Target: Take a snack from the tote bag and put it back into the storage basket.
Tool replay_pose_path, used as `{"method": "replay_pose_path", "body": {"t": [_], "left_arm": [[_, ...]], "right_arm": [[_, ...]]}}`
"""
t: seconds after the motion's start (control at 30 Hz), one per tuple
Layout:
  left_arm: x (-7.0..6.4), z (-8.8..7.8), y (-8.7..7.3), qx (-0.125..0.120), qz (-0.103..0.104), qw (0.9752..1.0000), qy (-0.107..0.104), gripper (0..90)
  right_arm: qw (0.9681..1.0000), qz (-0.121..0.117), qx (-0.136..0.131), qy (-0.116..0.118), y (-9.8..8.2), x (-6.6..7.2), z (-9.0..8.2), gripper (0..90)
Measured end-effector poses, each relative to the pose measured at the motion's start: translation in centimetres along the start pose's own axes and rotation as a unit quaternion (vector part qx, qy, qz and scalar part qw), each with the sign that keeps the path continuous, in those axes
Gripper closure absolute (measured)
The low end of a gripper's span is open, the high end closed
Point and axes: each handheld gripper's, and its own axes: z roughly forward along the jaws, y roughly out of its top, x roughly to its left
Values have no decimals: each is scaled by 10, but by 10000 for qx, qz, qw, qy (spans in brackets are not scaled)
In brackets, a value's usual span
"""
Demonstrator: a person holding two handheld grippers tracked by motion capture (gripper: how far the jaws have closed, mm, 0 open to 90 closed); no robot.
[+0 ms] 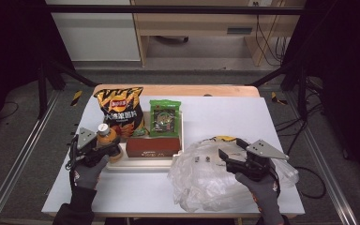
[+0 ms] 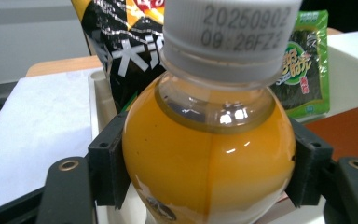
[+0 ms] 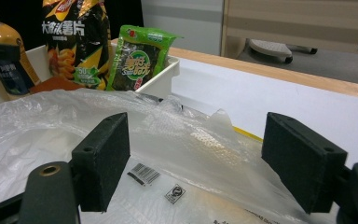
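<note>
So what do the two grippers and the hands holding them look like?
Both the left gripper and the right gripper are black, with blocky padded jaws and a grey three-cornered plate on top. Brass-ringed holes sit at the jaw bases. The hands wear grey gloves with dark sleeves.

The orange bottle (image 2: 207,154) ran off the left gripper view's bottom edge, its label mostly unseen. The chip bag (image 1: 119,111) hid the white tray's (image 1: 143,164) far left corner. Small print on the plastic bag (image 3: 158,179) was unreadable.
</note>
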Motion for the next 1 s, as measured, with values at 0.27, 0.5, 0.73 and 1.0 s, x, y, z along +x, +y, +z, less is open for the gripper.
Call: {"method": "replay_pose_path", "body": {"t": [0.27,0.5,0.73,1.0], "left_arm": [[1,1,-5,6,-114,9999,13,291],[-2,-8,-1,-204,-117,9997,42,216],[0,-32,4,-483,-80,9985,-227,152],[9,-55,1,-493,-3,9971,-577,126]], "right_arm": [[10000,13,-2,-7,0,0,-1,238],[10000,14,-24,-12,1,0,-2,233],[9999,45,-61,-80,1,-4,-5,214],[9997,103,-89,-222,2,-12,-14,193]]}}
